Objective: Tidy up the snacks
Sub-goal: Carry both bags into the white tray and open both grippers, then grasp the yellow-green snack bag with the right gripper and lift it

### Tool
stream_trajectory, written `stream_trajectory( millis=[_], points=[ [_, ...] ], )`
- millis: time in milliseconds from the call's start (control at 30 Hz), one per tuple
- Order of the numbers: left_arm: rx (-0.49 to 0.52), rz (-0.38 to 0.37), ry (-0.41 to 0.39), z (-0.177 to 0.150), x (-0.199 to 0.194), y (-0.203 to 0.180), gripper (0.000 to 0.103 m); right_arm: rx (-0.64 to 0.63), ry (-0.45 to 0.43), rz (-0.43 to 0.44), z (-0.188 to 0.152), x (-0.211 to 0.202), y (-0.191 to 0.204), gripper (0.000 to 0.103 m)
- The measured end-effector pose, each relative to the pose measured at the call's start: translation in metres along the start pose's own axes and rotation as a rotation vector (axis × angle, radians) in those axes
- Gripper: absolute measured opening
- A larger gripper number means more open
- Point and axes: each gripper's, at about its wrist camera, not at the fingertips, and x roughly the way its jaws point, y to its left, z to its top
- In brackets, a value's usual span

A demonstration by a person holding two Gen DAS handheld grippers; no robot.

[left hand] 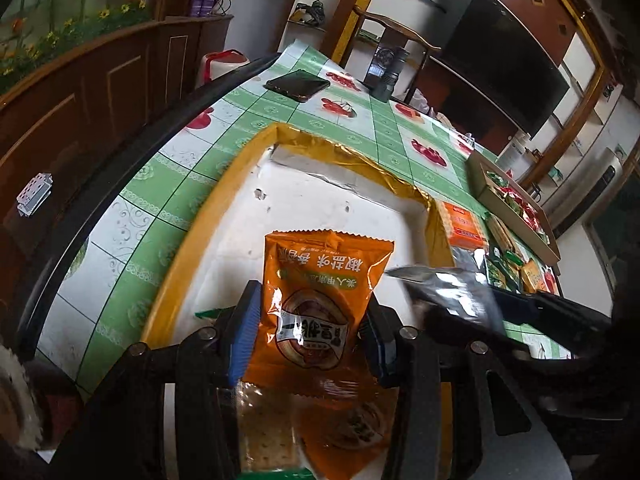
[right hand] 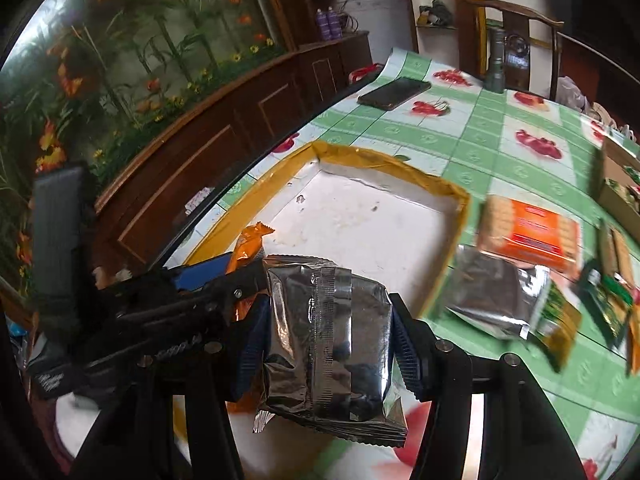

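Observation:
My left gripper [left hand: 310,330] is shut on an orange snack packet [left hand: 316,300] and holds it over the white inside of a gold-rimmed tray [left hand: 200,224]. My right gripper [right hand: 326,330] is shut on a silver foil packet [right hand: 328,340] just right of the left gripper, near the tray's [right hand: 360,156] front edge. The silver packet also shows blurred in the left wrist view [left hand: 448,288], and the orange packet's top shows in the right wrist view [right hand: 250,244]. More packets [left hand: 316,432] lie in the tray under the left gripper.
Loose snacks lie on the green checked tablecloth [right hand: 480,128] right of the tray: an orange cracker pack [right hand: 532,232], a silver packet [right hand: 496,300], green packets [right hand: 608,304]. A cardboard box [left hand: 516,204] of snacks stands far right. A phone [left hand: 296,85] and a flashlight [left hand: 386,70] lie at the far end.

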Motion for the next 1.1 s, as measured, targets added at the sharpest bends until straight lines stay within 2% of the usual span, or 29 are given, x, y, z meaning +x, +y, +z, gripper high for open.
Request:
stream_trajectory(
  millis=[133, 300, 367, 500, 600, 667, 700, 767, 833, 1000, 1100],
  points=[
    [-0.031, -0.021, 0.001, 0.000, -0.001, 0.012, 0.045, 0.041, 0.012, 0.007, 0.005, 0.019, -0.005, 0.059],
    [-0.061, -0.029, -0.029, 0.000, -0.012, 0.014, 0.048, 0.068, -0.005, 0.031, 0.006, 0.020, -0.010, 0.061],
    [-0.062, -0.039, -0.045, 0.000, -0.019, 0.011, 0.053, 0.078, -0.012, 0.041, 0.006, 0.016, -0.012, 0.060],
    [-0.037, -0.068, -0.084, 0.000, -0.039, -0.003, 0.054, 0.069, -0.058, 0.025, 0.002, -0.005, -0.015, 0.060],
    [-0.039, -0.127, -0.097, 0.000, -0.056, -0.015, 0.065, 0.094, -0.093, 0.027, -0.003, -0.026, -0.026, 0.060],
    [-0.056, -0.167, -0.119, 0.000, -0.069, -0.021, 0.082, 0.118, -0.116, 0.020, -0.008, -0.042, -0.038, 0.061],
    [-0.073, -0.198, -0.140, -0.001, -0.077, -0.023, 0.086, 0.130, -0.129, 0.012, -0.011, -0.051, -0.045, 0.061],
    [-0.113, -0.280, -0.159, -0.005, -0.084, -0.025, 0.087, 0.155, -0.161, -0.009, -0.019, -0.066, -0.060, 0.062],
    [-0.154, -0.350, -0.128, -0.009, -0.082, -0.027, 0.087, 0.195, -0.193, -0.043, -0.030, -0.085, -0.082, 0.063],
    [-0.191, -0.352, -0.135, -0.021, -0.073, -0.043, 0.087, 0.352, -0.219, -0.108, -0.059, -0.116, -0.154, 0.065],
    [-0.160, -0.343, -0.087, -0.025, -0.061, -0.062, 0.087, 0.418, -0.206, -0.111, -0.071, -0.120, -0.181, 0.065]
  ],
)
